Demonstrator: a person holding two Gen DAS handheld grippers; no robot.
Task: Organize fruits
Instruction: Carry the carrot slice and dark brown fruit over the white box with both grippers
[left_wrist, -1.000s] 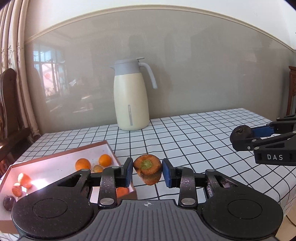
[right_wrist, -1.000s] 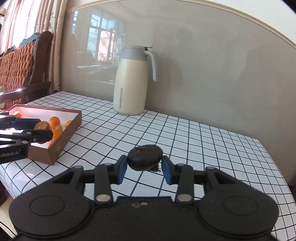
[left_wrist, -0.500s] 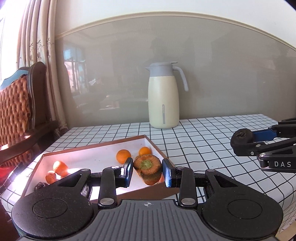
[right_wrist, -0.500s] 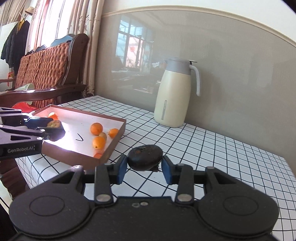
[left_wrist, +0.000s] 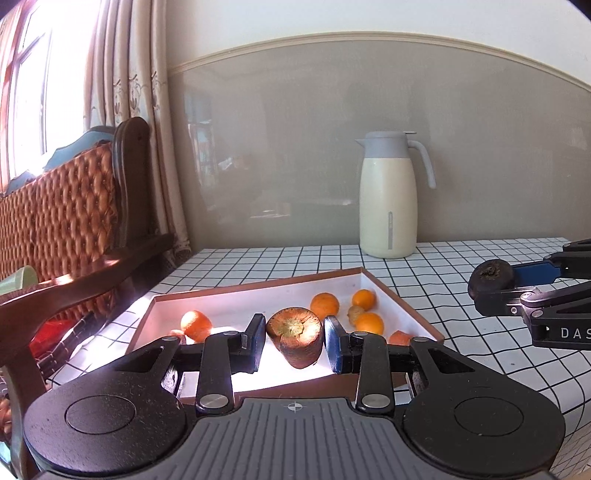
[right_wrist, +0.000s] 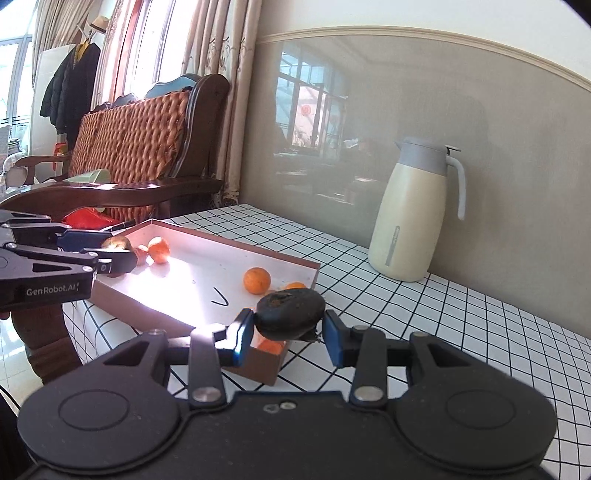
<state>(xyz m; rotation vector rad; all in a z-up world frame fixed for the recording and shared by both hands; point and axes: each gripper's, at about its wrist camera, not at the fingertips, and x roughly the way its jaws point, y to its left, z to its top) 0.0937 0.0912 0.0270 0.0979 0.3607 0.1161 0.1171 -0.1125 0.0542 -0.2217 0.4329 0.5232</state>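
My left gripper (left_wrist: 294, 341) is shut on a brown-orange carrot stump (left_wrist: 295, 336) and holds it over the near part of the shallow brown box (left_wrist: 402, 306), which holds several small oranges (left_wrist: 324, 305). My right gripper (right_wrist: 290, 334) is shut on a dark, wrinkled fruit (right_wrist: 290, 309) above the box's near right corner (right_wrist: 266, 363). The right gripper also shows in the left wrist view (left_wrist: 495, 291), to the right of the box. The left gripper shows in the right wrist view (right_wrist: 114, 254) over the box's left side.
A cream thermos jug (left_wrist: 388, 195) stands at the back of the checked table (left_wrist: 443, 273) against the wall. A wooden chair with a woven back (left_wrist: 70, 221) stands to the left of the table. The table's left edge runs close by the box.
Both grippers have swung left with their loads. The carrot stump now hangs over the box, and the dark fruit has reached the box's near right corner.
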